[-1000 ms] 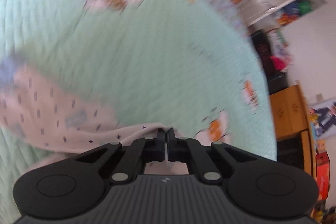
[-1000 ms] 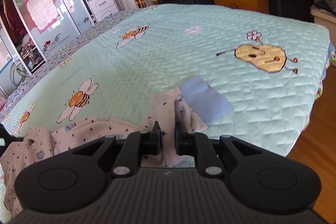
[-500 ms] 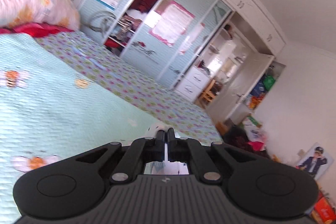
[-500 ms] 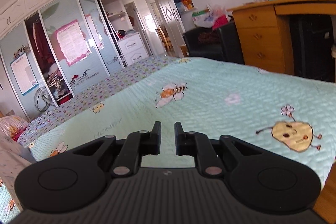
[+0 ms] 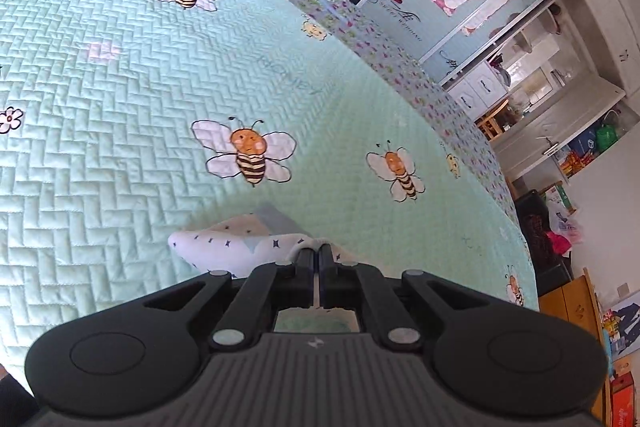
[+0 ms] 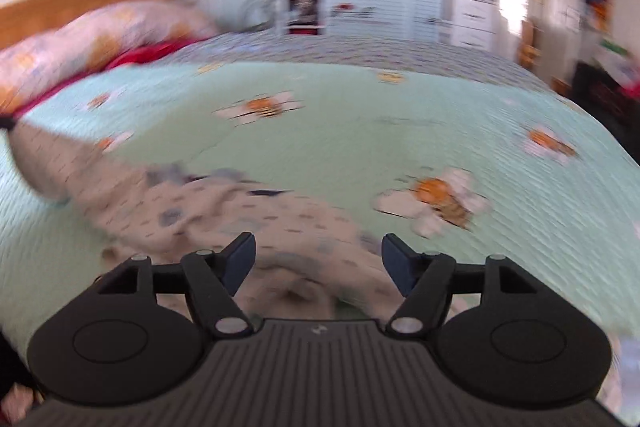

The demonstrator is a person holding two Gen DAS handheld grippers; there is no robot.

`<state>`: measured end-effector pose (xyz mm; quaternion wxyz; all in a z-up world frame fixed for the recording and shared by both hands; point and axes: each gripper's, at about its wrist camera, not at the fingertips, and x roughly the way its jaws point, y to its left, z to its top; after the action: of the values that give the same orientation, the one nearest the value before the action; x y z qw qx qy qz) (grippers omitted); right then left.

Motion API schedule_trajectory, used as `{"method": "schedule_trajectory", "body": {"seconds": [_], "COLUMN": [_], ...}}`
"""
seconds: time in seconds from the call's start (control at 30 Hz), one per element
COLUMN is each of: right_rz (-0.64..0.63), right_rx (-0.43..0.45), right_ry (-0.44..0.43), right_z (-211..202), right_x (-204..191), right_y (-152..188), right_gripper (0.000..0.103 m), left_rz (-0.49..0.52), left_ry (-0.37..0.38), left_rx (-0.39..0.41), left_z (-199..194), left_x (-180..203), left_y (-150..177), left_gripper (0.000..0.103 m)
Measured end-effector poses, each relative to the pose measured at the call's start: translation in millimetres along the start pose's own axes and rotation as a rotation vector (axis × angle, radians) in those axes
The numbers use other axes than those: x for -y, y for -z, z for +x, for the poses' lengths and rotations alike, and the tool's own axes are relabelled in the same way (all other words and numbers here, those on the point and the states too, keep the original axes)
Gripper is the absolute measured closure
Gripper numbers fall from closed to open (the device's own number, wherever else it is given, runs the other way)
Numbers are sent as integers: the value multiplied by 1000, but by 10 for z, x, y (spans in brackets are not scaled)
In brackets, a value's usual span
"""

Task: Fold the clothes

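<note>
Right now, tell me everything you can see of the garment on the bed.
The garment is soft, pale pinkish-white cloth printed with small dark stars and light blue patches. It lies rumpled, not yet folded, on the mint bee-print quilt. The left gripper is shut on one edge, with a corner bunched beside its fingers. The right gripper is open just above it. The right view is blurred, so finer detail is unclear.

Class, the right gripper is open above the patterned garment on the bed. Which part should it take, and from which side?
Probably the loose end of the garment nearest the right gripper, taken from above with one finger on each side. The left gripper holds another part of it, so gripping a free edge would let it spread over the quilt. Blur hides the hem.
</note>
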<state>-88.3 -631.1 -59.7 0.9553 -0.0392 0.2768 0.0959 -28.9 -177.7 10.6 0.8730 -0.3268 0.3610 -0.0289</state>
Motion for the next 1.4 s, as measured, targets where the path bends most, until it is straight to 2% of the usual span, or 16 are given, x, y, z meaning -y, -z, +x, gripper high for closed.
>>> {"method": "schedule_trajectory", "body": {"seconds": [0.13, 0.17, 0.2, 0.23, 0.3, 0.4, 0.5, 0.67, 0.73, 0.9, 0.97, 1.0, 1.1, 1.17, 1.27, 1.4], "right_rz": [-203, -243, -269, -263, -240, -109, -105, -143, -101, 80, 59, 24, -79, -142, -220, -213], "right_rx": [-32, -46, -58, -64, -73, -54, -154, -357, -355, -219, -176, -158, -103, -104, -133, -131], "right_ry": [23, 26, 28, 26, 13, -93, -120, -103, -123, -218, -236, -241, -253, -281, -293, -272], "right_z": [303, 356, 389, 370, 294, -151, -350, -383, -456, -617, -619, -606, -568, -486, -319, -337], "right_x": [-283, -294, -301, -298, -280, -157, -157, -238, -224, -63, -114, -169, -336, -479, -676, -698], "right_y": [-68, -48, -37, -46, -65, -78, 153, 640, 681, 460, 382, 350, 255, 219, 196, 226], "right_gripper": [34, 42, 76, 101, 102, 103, 102, 101, 98, 94, 79, 68, 48, 46, 46, 46], "left_rz": [-6, -7, -6, -4, 4, 25, 39, -36, -45, 32, 106, 192, 473, 634, 900, 1186], "left_ry": [5, 5, 2, -1, -18, -46, -88, -99, -104, -141, -100, -67, 45, 111, 157, 193], "left_rx": [-1, -6, -9, -13, -29, -73, -144, -226, -221, -206, -201, -201, -212, -231, -253, -283], "left_z": [-29, -24, -14, -3, 21, 76, 156, 77, -67, -362, -427, -426, -357, -209, 88, 414], "left_x": [-76, -91, -103, -115, -152, -220, -303, -517, -545, -467, -358, -217, 273, 583, 1002, 1291], "left_y": [16, 22, 27, 32, 51, 111, 214, 280, 280, 295, 335, 390, 611, 808, 1157, 1471], "left_gripper": [103, 103, 103, 103, 103, 102, 101, 97, 96, 78, 78, 78, 74, 68, 68, 68]}}
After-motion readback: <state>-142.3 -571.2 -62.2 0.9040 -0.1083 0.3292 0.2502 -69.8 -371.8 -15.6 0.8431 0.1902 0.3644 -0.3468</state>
